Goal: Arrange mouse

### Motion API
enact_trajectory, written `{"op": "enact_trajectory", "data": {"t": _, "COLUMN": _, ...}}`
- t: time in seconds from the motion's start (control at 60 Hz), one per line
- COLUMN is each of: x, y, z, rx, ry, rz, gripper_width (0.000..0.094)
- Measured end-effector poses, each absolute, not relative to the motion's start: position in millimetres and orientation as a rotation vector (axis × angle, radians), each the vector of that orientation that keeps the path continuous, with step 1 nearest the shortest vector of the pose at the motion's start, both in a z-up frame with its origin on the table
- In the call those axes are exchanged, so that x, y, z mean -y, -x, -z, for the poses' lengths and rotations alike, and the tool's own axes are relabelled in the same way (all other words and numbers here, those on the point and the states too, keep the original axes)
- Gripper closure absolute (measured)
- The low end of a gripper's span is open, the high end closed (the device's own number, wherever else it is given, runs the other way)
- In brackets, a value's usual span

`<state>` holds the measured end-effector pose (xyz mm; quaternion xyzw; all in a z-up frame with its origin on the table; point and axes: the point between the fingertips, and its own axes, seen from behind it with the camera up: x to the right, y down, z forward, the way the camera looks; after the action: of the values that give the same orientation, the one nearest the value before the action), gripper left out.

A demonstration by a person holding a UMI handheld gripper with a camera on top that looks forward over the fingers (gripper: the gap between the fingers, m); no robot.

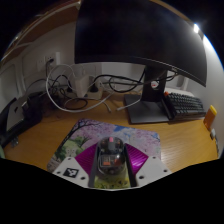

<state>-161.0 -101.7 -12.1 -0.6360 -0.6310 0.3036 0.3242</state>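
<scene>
My gripper (110,170) sits low over the wooden desk (185,140); both fingers w/ their magenta pads (88,160) angle inward at the bottom of the view; between them is the mouse (110,152), dark and glossy, w/ a bright reflection on its top; pads look pressed against its sides, no gap I can make out, so I'd say my jaws are closed partway, clamped on the mouse; whether it is lifted or resting on the surface, can't tell.

Just under and ahead of my fingers lies a mouse mat (100,135) w/ a pale patterned print, flat on the desk; the mouse is over its near edge.

Beyond the mat stands a monitor (135,35), large, dark screen, on a stand w/ a flat base (148,110); a black keyboard (185,102) lies just beside the base, on the far side of it from the cables; a yellow obj (212,117) sits near the keyboard's end, too small to identify.

Behind the base, a tangle of cables (75,90) runs along the white wall (40,55); a dark device (22,115) rests on the desk at that end, well apart from the mat.
</scene>
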Motion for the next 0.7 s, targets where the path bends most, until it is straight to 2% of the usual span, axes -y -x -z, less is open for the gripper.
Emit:
{"op": "enact_trajectory", "data": {"t": 0.117, "x": 91, "y": 156, "z": 7, "rx": 1.635, "ry": 1.687, "rz": -0.740, "gripper_width": 0.0061}}
{"op": "enact_trajectory", "data": {"t": 0.15, "x": 92, "y": 152, "z": -1, "rx": 1.643, "ry": 1.690, "rz": -0.749, "gripper_width": 0.0086}}
{"op": "enact_trajectory", "data": {"t": 0.267, "x": 100, "y": 121, "z": -42, "rx": 1.638, "ry": 1.717, "rz": -0.778, "gripper_width": 0.0083}}
{"op": "enact_trajectory", "data": {"t": 0.483, "x": 114, "y": 0, "z": -122, "rx": 1.675, "ry": 1.814, "rz": -0.756, "gripper_width": 0.0083}}
{"op": "enact_trajectory", "data": {"t": 0.7, "x": 118, "y": -98, "z": -157, "rx": 1.682, "ry": 1.864, "rz": -0.725, "gripper_width": 0.0081}}
